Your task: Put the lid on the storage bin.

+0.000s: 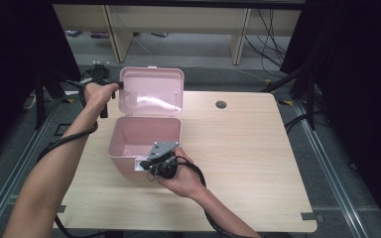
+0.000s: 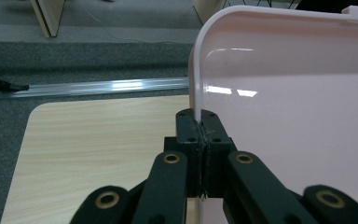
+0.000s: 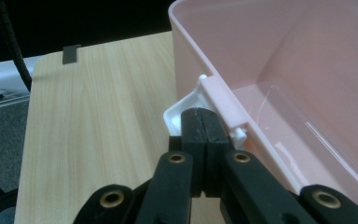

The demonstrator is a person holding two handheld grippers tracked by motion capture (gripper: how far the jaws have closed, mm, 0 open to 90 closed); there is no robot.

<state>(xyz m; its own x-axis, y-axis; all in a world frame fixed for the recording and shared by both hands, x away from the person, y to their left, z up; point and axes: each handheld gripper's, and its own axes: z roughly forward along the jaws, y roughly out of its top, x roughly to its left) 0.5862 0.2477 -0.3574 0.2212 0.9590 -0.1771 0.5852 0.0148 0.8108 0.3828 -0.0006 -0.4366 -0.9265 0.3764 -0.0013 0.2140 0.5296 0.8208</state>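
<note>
Pink storage box: one item, hinged, standing open on the bench, directly ahead of your right hand-held gripper and below and to the inner side of your left one.

Lid: raised upright behind the box body, inner face toward you. Your left hand-held gripper is closed on the lid's side edge near its upper corner; in the left gripper view the thin rim runs straight down between the two pads, which meet around it. Judged purpose: you keep the lid from falling forward or swinging further back while the box stays open.

Latch: white tab on the box's near wall, just under the rim. Your right hand-held gripper has its jaws pressed together with the tips against this tab; whether a sliver of it is pinched I cannot tell. Judged purpose: you steady the body so it does not slide or tip while the lid is handled.

Interior: bare, nothing stored.

Bench: light wood, a round cable hole well to the far side of your right hand-held gripper.
</note>
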